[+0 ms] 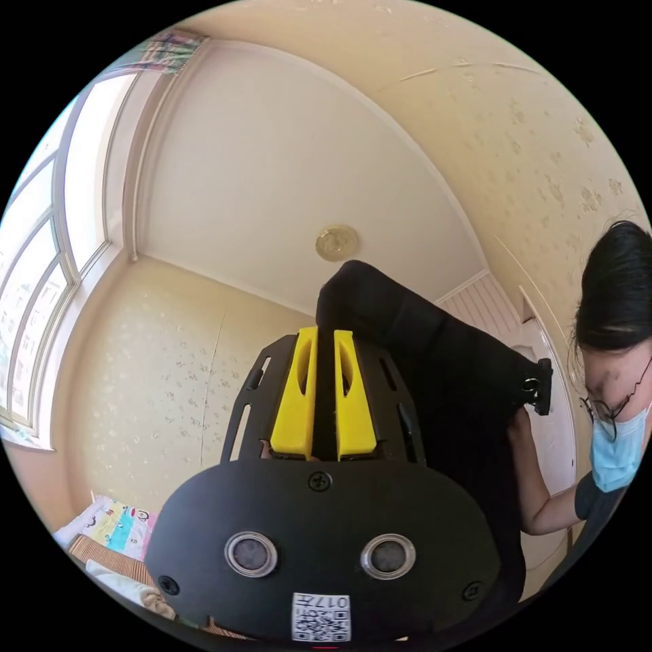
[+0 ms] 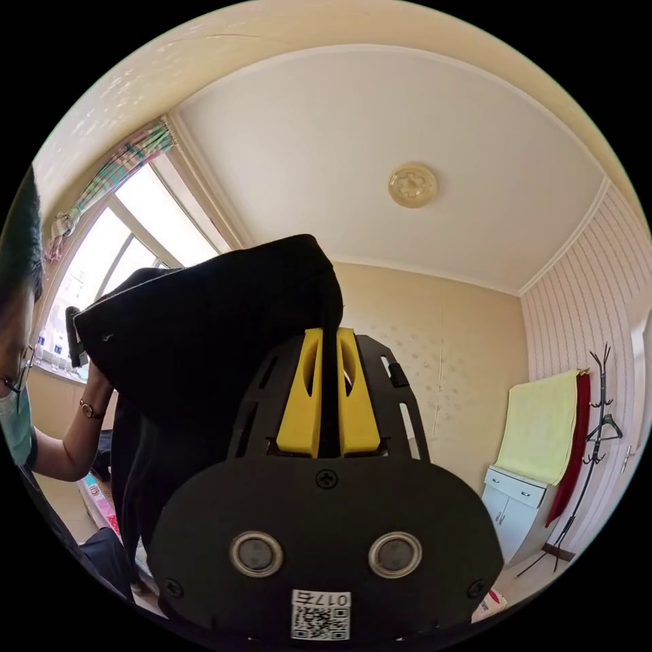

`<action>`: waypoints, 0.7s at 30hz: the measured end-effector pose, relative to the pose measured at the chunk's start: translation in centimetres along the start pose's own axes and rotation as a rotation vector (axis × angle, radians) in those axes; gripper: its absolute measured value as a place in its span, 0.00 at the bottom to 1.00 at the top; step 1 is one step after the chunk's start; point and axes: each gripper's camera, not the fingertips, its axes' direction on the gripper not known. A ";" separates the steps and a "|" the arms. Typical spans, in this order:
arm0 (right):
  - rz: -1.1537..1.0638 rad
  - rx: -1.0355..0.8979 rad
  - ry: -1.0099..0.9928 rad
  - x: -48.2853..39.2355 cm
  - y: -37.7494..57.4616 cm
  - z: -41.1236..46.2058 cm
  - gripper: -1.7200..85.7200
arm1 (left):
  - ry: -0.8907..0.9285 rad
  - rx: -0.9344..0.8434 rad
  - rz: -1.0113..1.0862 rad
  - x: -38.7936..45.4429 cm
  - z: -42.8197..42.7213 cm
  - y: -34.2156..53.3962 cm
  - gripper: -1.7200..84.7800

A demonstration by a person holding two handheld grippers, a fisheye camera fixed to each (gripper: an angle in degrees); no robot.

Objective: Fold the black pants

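While the left tongs (image 1: 324, 390) and right tongs (image 2: 329, 394) each pinch an edge of the black pants (image 2: 204, 339), the soft, limp cloth probably needs corner holds.

Left gripper view: rides just behind its own yellow jaws, tilted up toward the ceiling (image 1: 272, 170); a window (image 1: 47, 272) curves along one edge; the other gripper (image 1: 540, 387) sits near the opposite edge, beside a person.
Right gripper view: also close behind its jaws, aimed upward; a cabinet (image 2: 513, 506) sits low at one side.
Shared: the round ceiling fitting (image 1: 337, 242), the window, and the black pants (image 2: 204, 333) hanging between both grippers.
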 end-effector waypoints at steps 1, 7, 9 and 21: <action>-0.001 -0.011 0.002 0.0 0.4 0.6 0.05 | -0.003 -0.023 0.015 -0.2 0.2 0.6 0.07; 0.028 -0.170 0.019 0.5 8.5 11.8 0.05 | -0.126 -0.195 -0.041 -4.5 5.0 9.8 0.07; 0.013 -0.319 0.069 2.3 11.5 23.6 0.06 | -0.267 -0.274 -0.018 -7.0 10.7 12.8 0.07; 0.029 -1.227 -0.138 3.8 44.6 58.6 0.08 | -0.352 -1.187 -0.166 -27.7 36.1 49.4 0.08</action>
